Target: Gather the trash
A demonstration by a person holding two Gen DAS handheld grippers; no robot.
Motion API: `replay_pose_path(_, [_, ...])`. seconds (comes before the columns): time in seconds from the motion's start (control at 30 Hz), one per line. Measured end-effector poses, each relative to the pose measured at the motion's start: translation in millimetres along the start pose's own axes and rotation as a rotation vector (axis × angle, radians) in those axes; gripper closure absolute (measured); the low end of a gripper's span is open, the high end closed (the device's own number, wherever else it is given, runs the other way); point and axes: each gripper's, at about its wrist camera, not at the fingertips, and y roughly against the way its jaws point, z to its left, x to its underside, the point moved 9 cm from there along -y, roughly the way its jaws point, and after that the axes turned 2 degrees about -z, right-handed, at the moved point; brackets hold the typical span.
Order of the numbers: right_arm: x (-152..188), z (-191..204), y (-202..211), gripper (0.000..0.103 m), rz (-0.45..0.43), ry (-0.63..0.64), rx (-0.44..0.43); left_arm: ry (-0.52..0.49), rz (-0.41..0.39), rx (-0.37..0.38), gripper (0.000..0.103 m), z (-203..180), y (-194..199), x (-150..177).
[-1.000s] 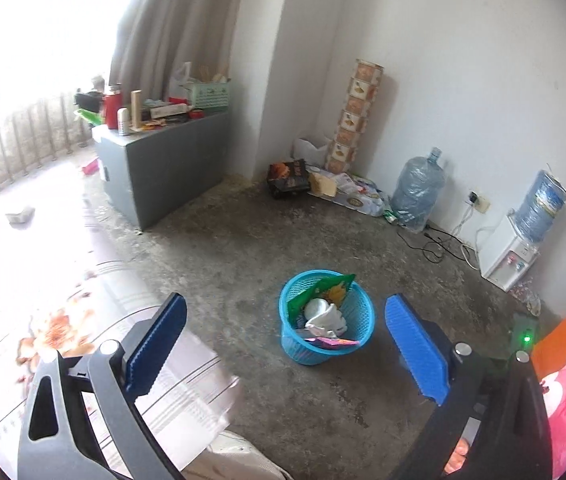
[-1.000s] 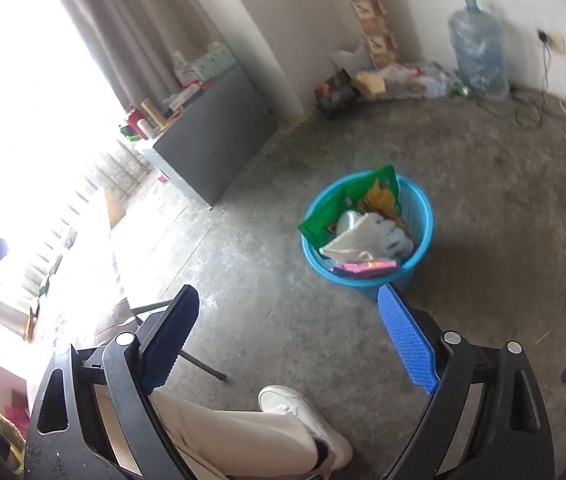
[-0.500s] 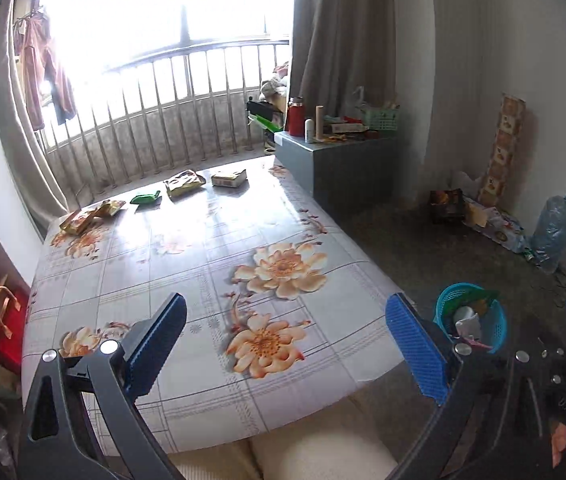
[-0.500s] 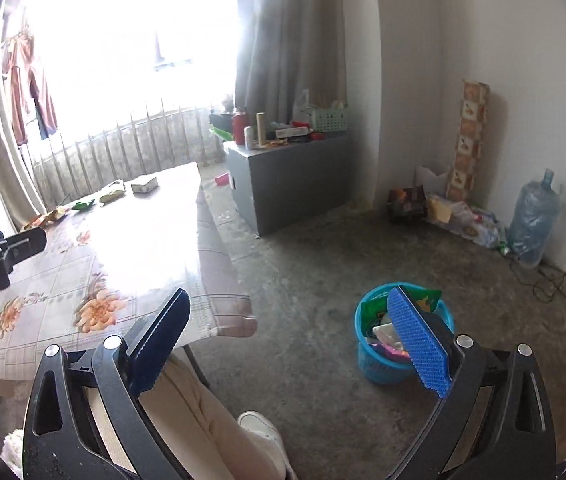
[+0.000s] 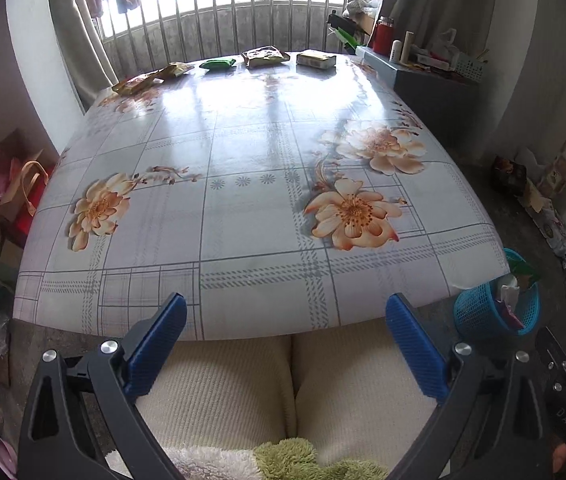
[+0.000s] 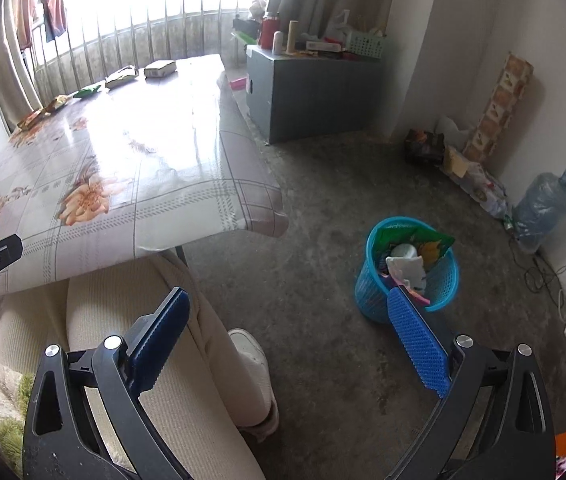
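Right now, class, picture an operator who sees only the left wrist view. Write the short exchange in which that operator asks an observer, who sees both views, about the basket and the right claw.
Operator: The table cuts off part of the basket for me. Is it upright?
Observer: Yes. It stands upright on the bare floor, well apart from the table corner.
Operator: I see almost nothing of the right claw. Is it carrying anything?
Observer: No. The right claw is open and empty, held above the floor on the near side of the basket.
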Motion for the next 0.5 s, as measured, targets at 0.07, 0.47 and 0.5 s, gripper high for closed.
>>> replay_pose_path(0.07, [4, 3, -3, 0.008, 0.016, 0.012, 0.005, -0.004, 0.011, -0.007, 0.006, 1, -2, 2])
replay_pose_path(0.47, [7, 12, -2, 0.008, 0.023, 0.04, 0.007, -0.044, -0.011, -0.085, 0.006, 12, 1, -6])
replay_pose_path(0.5, [6, 13, -2, 0.008, 0.019, 0.042, 0.005, -0.05, -0.019, -0.096, 0.006, 15, 3, -7])
